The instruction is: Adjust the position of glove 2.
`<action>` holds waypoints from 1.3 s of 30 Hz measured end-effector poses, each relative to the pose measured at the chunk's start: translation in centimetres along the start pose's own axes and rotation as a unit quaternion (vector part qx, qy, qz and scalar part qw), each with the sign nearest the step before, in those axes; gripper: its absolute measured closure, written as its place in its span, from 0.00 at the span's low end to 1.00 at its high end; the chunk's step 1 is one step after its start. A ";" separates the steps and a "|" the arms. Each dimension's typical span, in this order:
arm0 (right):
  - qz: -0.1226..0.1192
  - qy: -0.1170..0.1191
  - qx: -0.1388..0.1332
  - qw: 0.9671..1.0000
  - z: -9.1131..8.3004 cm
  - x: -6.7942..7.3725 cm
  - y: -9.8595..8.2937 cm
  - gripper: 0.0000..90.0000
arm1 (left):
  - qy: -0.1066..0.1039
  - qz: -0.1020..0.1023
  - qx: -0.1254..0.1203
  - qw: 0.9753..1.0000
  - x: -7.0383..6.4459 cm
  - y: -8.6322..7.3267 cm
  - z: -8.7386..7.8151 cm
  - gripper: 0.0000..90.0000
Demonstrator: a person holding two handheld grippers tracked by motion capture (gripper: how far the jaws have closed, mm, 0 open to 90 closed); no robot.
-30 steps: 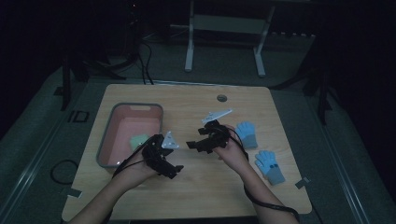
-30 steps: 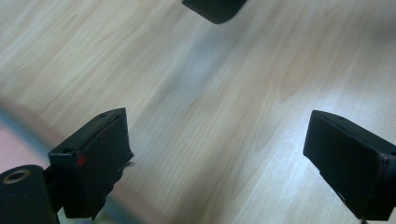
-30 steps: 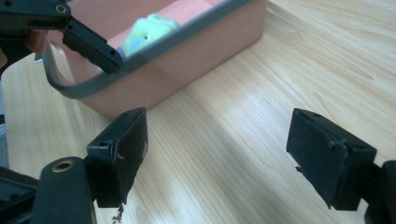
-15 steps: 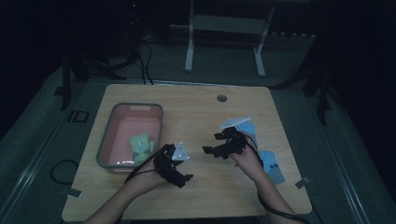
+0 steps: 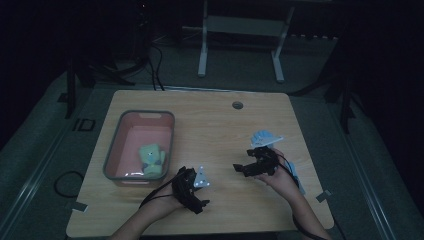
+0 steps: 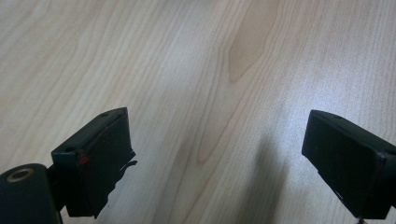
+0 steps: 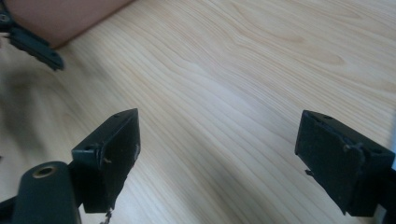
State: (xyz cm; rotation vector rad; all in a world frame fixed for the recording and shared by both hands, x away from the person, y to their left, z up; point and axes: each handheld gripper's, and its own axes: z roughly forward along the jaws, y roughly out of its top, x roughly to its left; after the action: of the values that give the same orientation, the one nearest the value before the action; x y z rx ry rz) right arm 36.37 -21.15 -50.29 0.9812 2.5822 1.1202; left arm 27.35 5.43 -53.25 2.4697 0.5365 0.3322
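A pink bin (image 5: 112, 150) with a grey rim stands at the table's left, and a green and yellow soft item (image 5: 152, 157) lies inside it. My left gripper (image 5: 192, 192) hovers just right of the bin's front corner. It is open over bare wood (image 6: 219, 154). My right gripper (image 5: 247, 162) is further right, open as well, with only wood grain between its jaws (image 7: 219, 154). Pale blue cloth pieces lie behind it (image 5: 262, 136) and under the hand's right side (image 5: 296, 173).
The wooden table (image 5: 215, 125) has a round cable hole (image 5: 237, 105) near its far edge. In the right gripper view the pink bin's wall (image 7: 60, 18) and part of the other gripper (image 7: 32, 44) sit at the upper left. A white stand (image 5: 240, 25) is on the floor beyond.
The left gripper has pulled back from the bin toward the table's front, and the green item now lies in the bin. The right gripper has shifted right and nearer the front.
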 end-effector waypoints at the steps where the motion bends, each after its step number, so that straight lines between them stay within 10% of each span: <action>1: 0.003 -0.003 0.000 1.000 -0.1 -0.3 -0.3 0.20 | -0.001 -0.001 0.002 1.000 0.0 -0.1 0.2 0.10; 23: 0.067 -0.147 -0.018 0.987 -3.3 -8.4 -2.2 0.50 | -0.020 -0.013 0.020 1.000 0.0 -1.8 1.4 0.10; 29: 0.079 -0.146 -0.008 0.986 -3.1 -10.6 -1.5 0.64 | -0.024 -0.018 0.007 1.000 0.1 -2.2 1.2 0.10; 39: 0.073 -0.135 0.030 0.988 0.1 -12.4 -1.2 0.58 | -0.032 -0.027 -0.001 0.999 0.3 -2.6 1.4 0.10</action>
State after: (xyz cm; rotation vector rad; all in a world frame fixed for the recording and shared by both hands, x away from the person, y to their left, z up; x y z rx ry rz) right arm 45.31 -29.48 -52.54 1.2583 2.3709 0.8746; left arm 27.31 6.80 -55.86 2.4492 0.5749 0.2309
